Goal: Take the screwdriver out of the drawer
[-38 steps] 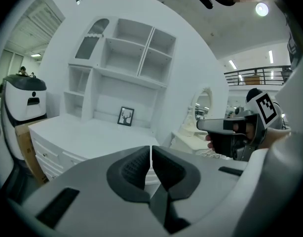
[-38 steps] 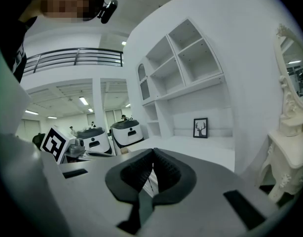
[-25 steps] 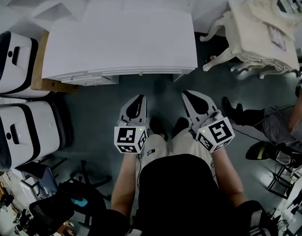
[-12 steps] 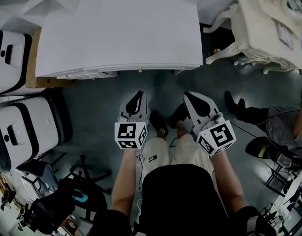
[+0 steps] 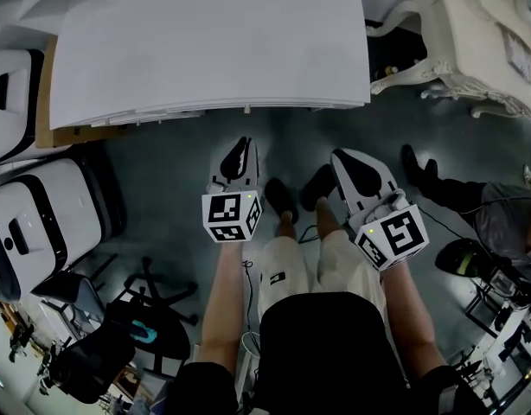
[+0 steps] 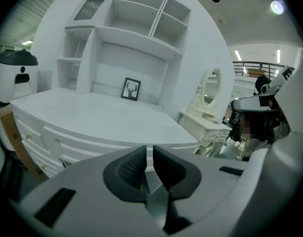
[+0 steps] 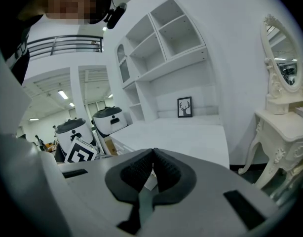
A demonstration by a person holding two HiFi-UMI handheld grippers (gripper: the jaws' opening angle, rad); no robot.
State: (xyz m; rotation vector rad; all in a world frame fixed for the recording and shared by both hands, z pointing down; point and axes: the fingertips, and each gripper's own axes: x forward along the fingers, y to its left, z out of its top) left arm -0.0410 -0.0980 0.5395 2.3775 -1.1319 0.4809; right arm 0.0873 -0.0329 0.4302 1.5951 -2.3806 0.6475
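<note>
No screwdriver shows in any view. The white desk fills the top of the head view, and its drawer fronts along the near edge are all closed. My left gripper hangs over the grey floor just short of that edge. Its pads stand all but together with nothing between them, and the hairline slit has just widened a touch. My right gripper is level with it to the right, shut and empty, its pads touching. Both point at the desk.
Two white-and-black machines stand left of the desk, by a brown board. An ornate white dressing table is at the right, with a seated person below it. A chair base lies behind left. Shelves rise over the desk.
Both grippers have sunk lower and edged toward the desk, still side by side. The desk now looms larger in the head view.
</note>
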